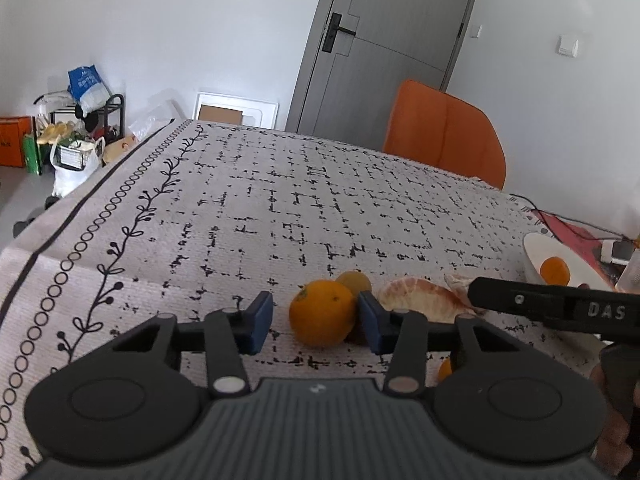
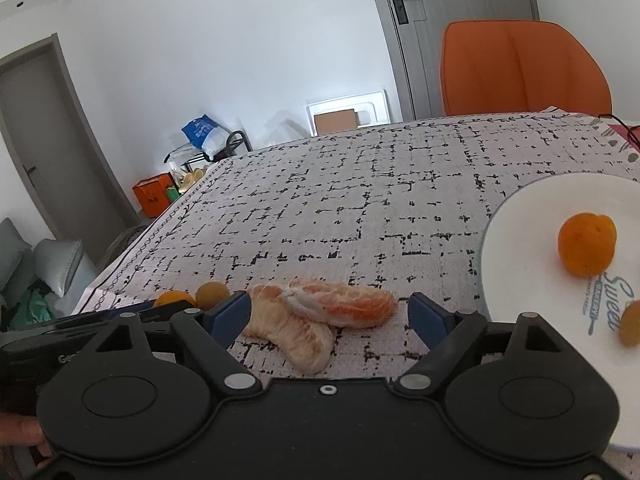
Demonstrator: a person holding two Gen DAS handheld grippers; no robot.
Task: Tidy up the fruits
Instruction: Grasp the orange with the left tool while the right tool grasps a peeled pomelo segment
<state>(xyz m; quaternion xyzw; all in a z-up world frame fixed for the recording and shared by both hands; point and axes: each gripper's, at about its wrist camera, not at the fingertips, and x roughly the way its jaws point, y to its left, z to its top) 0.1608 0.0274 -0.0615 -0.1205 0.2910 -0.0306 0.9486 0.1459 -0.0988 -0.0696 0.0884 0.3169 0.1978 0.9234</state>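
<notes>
My left gripper (image 1: 316, 322) is open, its blue pads on either side of an orange (image 1: 322, 312) that rests on the tablecloth; the right pad touches it. A small yellow fruit (image 1: 354, 282) lies just behind. My right gripper (image 2: 330, 314) is open around peeled pomelo segments (image 2: 320, 316), which also show in the left wrist view (image 1: 420, 300). A white plate (image 2: 520, 220) at the right holds an orange (image 2: 586, 244) and a small yellow fruit (image 2: 632, 324). The first orange (image 2: 174, 298) and the yellow fruit (image 2: 212, 294) show at the left of the right wrist view.
A patterned tablecloth (image 1: 300, 208) covers the table. An orange chair (image 1: 444, 132) stands at the far edge, a grey door (image 1: 384, 40) behind it. Bags and a rack (image 1: 80, 132) sit on the floor at left. Red cloth and cables (image 1: 572, 232) lie beyond the plate.
</notes>
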